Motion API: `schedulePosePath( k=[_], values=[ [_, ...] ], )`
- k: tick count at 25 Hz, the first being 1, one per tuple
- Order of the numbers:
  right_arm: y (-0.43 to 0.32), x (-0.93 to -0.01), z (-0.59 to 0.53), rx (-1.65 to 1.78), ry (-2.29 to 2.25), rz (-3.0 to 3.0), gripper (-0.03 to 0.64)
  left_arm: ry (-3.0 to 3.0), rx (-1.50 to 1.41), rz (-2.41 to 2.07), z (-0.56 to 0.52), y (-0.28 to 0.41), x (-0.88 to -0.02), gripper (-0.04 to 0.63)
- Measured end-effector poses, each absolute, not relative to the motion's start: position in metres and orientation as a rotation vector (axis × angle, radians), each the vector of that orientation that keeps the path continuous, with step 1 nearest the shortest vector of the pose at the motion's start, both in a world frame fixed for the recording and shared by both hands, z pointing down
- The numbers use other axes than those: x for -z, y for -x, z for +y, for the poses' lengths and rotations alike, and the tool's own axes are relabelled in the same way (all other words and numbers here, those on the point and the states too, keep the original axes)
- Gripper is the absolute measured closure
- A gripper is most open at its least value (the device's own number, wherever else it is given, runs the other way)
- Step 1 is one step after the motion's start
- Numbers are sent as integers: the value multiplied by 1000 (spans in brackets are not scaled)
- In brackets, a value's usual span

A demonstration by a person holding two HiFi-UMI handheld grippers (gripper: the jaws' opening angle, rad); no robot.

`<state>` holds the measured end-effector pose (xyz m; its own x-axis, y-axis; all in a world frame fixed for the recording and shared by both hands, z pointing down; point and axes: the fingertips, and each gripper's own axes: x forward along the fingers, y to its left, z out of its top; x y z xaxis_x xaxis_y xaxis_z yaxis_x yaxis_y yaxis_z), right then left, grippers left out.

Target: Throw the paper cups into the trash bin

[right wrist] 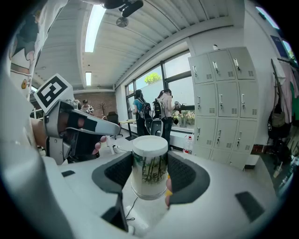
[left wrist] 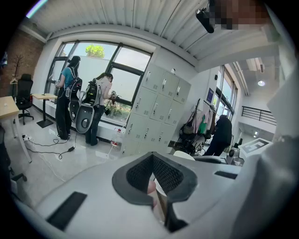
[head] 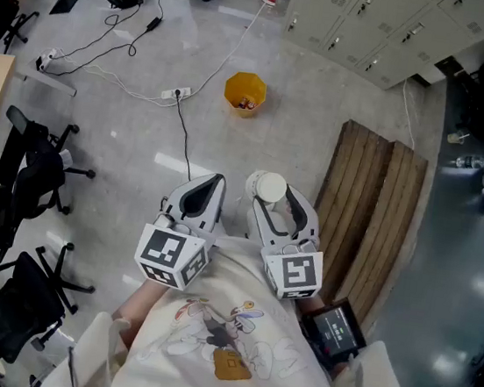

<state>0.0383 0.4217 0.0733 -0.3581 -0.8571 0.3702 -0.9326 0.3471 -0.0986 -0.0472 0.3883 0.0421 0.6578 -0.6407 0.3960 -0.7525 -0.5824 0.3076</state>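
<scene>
Left gripper [left wrist: 154,179] has its jaws pressed together, nothing held, just beside right gripper [right wrist: 149,175]. Yellow trash bin [head: 244,93] sits on the floor well ahead of both, some litter inside. Paper cup [right wrist: 149,165] is pinched between right gripper's pads. Likely midway: cup grabbed, not yet binned; carry and drop remain.

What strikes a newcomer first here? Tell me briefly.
A white paper cup with a green plant print is clamped in the right gripper, close in front of the person. Ahead on the grey floor sits a yellow trash bin, near trailing cables. The left gripper has its jaws together.
</scene>
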Motion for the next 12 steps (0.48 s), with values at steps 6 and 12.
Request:
schedulePosePath(
  k=[6,12],
  values=[
    [-59,-76,420,-468,-1590,-2347,374,-2402,-339,-1076,389,27,-46,589],
    [-76,-73,407,-479,-1586,-2418,374,-2389,-358,-1097,379,9,-48,589]
  ],
)
